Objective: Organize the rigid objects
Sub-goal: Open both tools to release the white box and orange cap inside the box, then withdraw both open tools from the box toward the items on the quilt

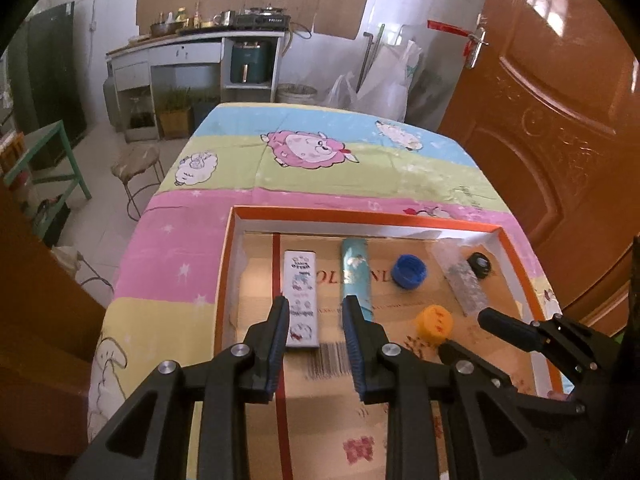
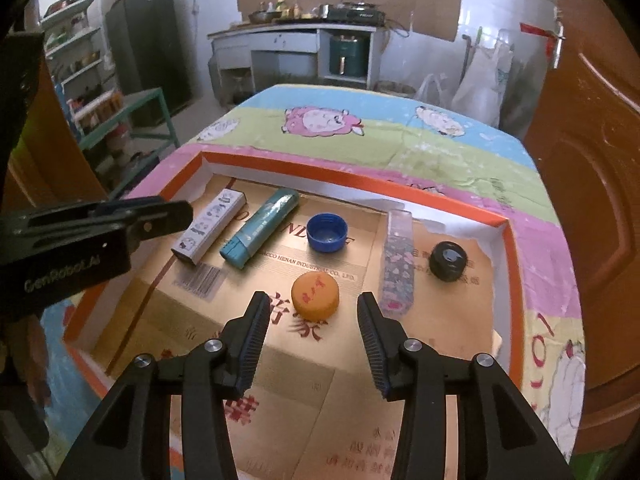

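Note:
An orange-rimmed tray (image 2: pixel 352 178) lined with cardboard lies on the table. In it are a white printed box (image 2: pixel 210 226), a teal tube (image 2: pixel 262 232), a blue cap (image 2: pixel 327 232), an orange cap (image 2: pixel 315 294), a clear patterned case (image 2: pixel 397 264) and a black cap (image 2: pixel 448 260). My left gripper (image 1: pixel 316 312) is open, with the white box (image 1: pixel 302 300) between its fingertips and the teal tube (image 1: pixel 355 270) by its right finger. My right gripper (image 2: pixel 310 306) is open, its fingertips on either side of the orange cap, apart from it.
The table wears a pastel sheep-print cloth (image 1: pixel 320 160). A brown wooden door (image 1: pixel 560 120) stands close on the right. A stool (image 1: pixel 136 160) and a green frame (image 1: pixel 48 152) stand on the floor at left. A kitchen counter (image 1: pixel 200 40) is at the back wall.

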